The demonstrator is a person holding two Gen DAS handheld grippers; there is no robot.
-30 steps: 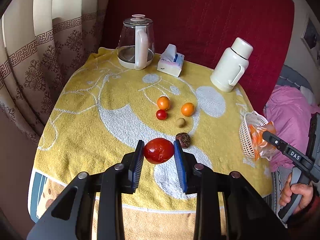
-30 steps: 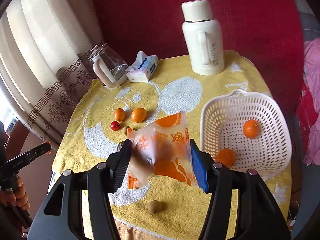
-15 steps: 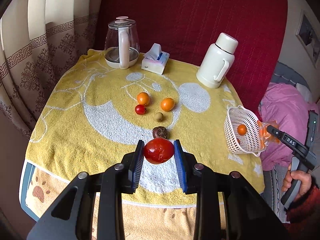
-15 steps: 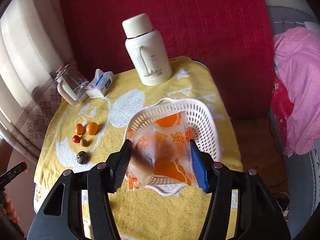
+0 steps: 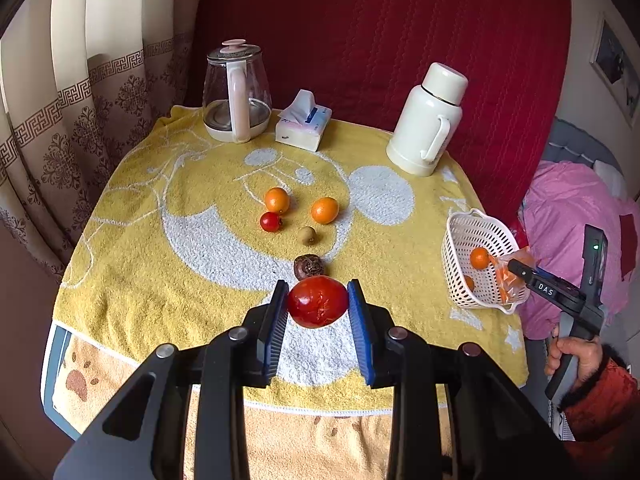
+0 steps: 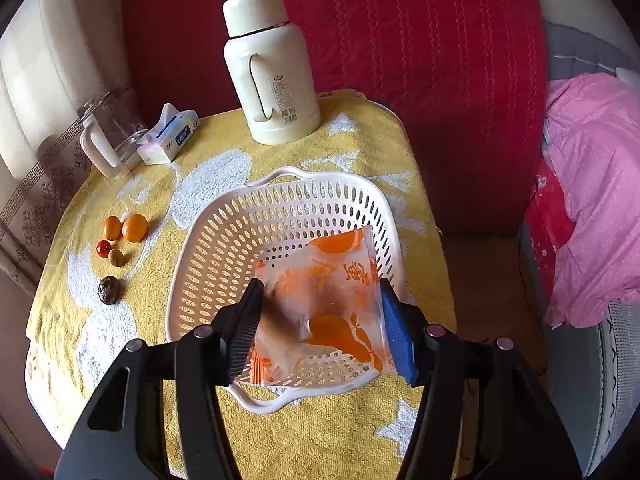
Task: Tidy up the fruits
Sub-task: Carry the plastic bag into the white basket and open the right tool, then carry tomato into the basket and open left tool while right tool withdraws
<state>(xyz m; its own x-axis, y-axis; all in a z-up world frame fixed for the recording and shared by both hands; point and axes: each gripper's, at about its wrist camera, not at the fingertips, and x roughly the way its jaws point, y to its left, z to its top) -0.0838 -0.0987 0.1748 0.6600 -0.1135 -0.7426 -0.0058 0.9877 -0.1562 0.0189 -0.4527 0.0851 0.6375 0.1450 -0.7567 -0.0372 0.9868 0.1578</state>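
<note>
1. A large red tomato (image 5: pixel 317 307) is pinched between the pads of the left tongs (image 5: pixel 318 322) and held clear above the near edge of the surface (image 5: pixel 132 280), presumably so that it can be carried to the basket.
2. A clear packet printed with orange fruit (image 6: pixel 326 308) is clamped across its width by the right tongs (image 6: pixel 320 320), held low over the white perforated basket (image 6: pixel 224 240). It is judged that the packet is about to be let go inside the basket; whether it already rests on the basket floor cannot be told.
3. The basket is set near the right edge of the surface, close to the right tongs. In the left wrist view, two small oranges (image 5: pixel 479 258) are seen already lying in it.
4. Five loose fruits are left grouped mid-surface: two oranges (image 5: pixel 325 210), a cherry tomato (image 5: pixel 271 221), a small greenish-brown fruit (image 5: pixel 307 235) and a dark wrinkled fruit (image 5: pixel 308 266). These are judged still to be collected.
5. The glass kettle (image 5: pixel 236 92), tissue pack (image 5: pixel 304 126) and white thermos (image 5: pixel 428 120) are kept along the far edge, out of the working area.
</note>
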